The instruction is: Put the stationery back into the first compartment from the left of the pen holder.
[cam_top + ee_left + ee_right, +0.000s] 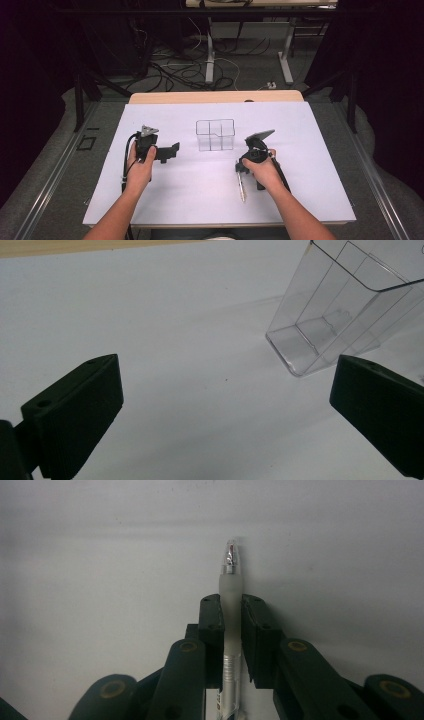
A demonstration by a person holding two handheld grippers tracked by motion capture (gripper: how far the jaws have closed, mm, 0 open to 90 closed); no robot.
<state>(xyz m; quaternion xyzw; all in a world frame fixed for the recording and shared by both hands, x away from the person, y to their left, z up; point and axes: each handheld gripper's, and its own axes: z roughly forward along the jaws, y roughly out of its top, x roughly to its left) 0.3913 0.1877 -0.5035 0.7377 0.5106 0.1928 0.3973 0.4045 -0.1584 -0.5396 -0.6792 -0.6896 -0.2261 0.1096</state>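
White sheeting covered the desk, with a strip of bare wood showing along the far edge. Near the middle of the desk, somewhat toward the far edge, stood a clear plastic organizer, upright and divided into compartments, nothing visible inside it.

My left hand held the left hand-held gripper over the left half of the desk, to the left of the organizer and apart from it, its jaws pointing toward the organizer. In the left gripper view those jaws stood wide apart with nothing between them but the white surface, and the organizer showed at the upper right, beyond the jaw on that side.

My right hand held the right hand-held gripper over the right half of the desk, nearer the near edge than the organizer and a little to its right. Its jaws were closed on a pen. In the right gripper view the pen ran straight up between the two pads, which pressed against its frosted grip on both sides, and its clear-tipped end stuck out past them. In the high view the pen pointed toward the near edge of the desk; I could not tell whether its tip touched the sheeting.
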